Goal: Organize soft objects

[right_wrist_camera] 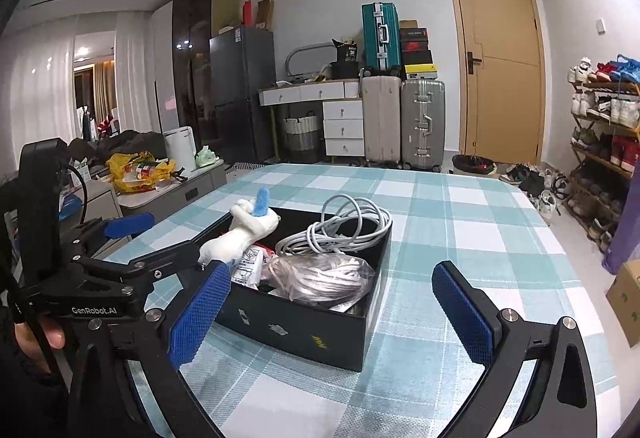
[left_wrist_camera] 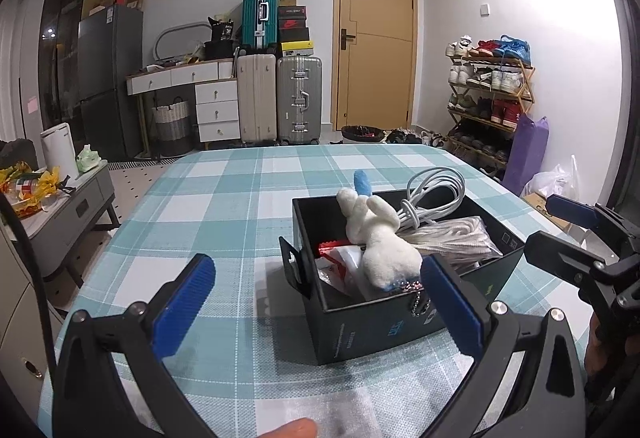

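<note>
Checked cloth table [left_wrist_camera: 240,197] | fuzzy plush [left_wrist_camera: 380,238] in black box [left_wrist_camera: 360,326] | left claw [left_wrist_camera: 320,302], right claw [right_wrist_camera: 332,310] wide

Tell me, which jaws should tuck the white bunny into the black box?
Probably the left gripper. Its open jaws sit right at the plush bunny, which leans over that end of the black box. The right gripper is open too, but nearer the bagged rope.

Dim, even indoor light; white glare at the left view's right edge; strong fisheye bending and dark corners.
</note>
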Tool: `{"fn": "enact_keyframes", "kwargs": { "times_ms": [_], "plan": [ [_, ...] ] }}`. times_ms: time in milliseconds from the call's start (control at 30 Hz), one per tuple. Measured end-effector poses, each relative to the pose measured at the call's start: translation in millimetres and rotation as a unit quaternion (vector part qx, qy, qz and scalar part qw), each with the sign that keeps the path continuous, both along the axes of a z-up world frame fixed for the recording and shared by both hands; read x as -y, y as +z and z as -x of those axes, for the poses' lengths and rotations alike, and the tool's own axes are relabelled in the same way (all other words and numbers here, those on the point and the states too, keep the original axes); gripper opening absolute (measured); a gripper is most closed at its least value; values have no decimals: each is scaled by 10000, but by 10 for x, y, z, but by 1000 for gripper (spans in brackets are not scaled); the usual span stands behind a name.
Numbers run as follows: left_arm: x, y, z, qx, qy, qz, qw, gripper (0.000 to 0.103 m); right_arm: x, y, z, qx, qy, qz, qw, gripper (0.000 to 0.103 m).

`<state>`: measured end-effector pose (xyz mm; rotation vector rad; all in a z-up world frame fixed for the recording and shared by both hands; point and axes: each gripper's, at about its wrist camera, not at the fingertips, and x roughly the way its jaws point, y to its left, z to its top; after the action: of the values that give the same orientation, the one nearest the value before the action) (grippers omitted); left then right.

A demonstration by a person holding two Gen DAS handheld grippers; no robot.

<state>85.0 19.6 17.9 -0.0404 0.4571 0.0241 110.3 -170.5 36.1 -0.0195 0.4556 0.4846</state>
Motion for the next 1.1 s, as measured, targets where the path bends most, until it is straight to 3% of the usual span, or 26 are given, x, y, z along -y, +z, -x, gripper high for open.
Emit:
{"fn": "enact_keyframes", "kwargs": {
  "times_ms": [1100],
  "plan": [
    [-28, 9, 24, 143, 86, 57, 9998, 103, 28, -17, 45, 108, 22, -107, 9999, 103]
  ]
}}
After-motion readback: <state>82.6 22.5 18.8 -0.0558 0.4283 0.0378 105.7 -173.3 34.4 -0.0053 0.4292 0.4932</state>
